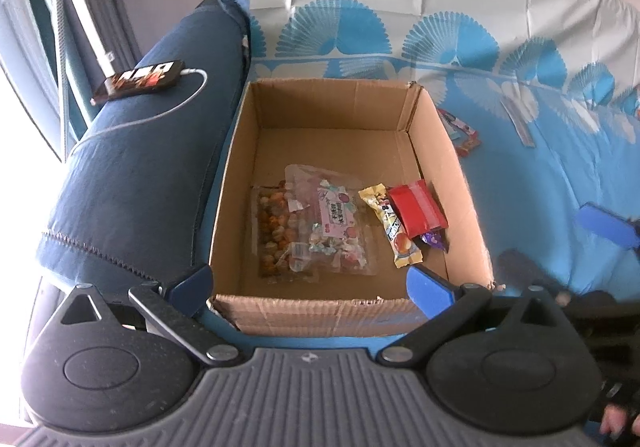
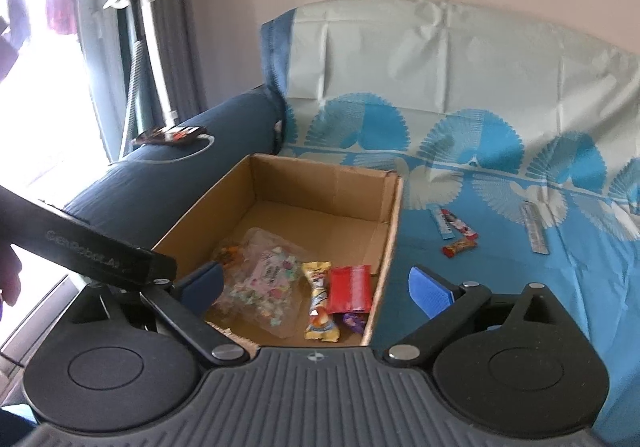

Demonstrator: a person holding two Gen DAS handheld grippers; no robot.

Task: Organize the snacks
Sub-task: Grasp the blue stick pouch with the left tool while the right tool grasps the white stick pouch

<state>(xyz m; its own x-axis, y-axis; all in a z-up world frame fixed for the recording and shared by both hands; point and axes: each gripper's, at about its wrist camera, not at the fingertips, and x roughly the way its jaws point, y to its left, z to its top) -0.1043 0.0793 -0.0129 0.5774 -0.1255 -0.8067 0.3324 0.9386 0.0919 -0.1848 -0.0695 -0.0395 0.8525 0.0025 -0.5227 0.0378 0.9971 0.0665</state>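
Left wrist view has the left gripper (image 1: 310, 283) hanging over the near edge of the cardboard box (image 1: 436, 151), jaws spread wide and holding nothing. The box sits on the sofa seat's blue patterned cover (image 1: 540, 167), pushed against the navy armrest (image 1: 132, 175). Inside, toward the near right corner: a clear bag of mixed candy (image 1: 332, 231) on a bag of orange snacks (image 1: 272, 239), a yellow wrapper (image 1: 394, 231), a red packet (image 1: 418, 213), something purple (image 1: 434, 239). The right gripper (image 2: 316, 287) hovers over the box's right wall, jaws also wide apart, empty. Few loose snacks (image 2: 456, 229) lie on the cover right of the box.
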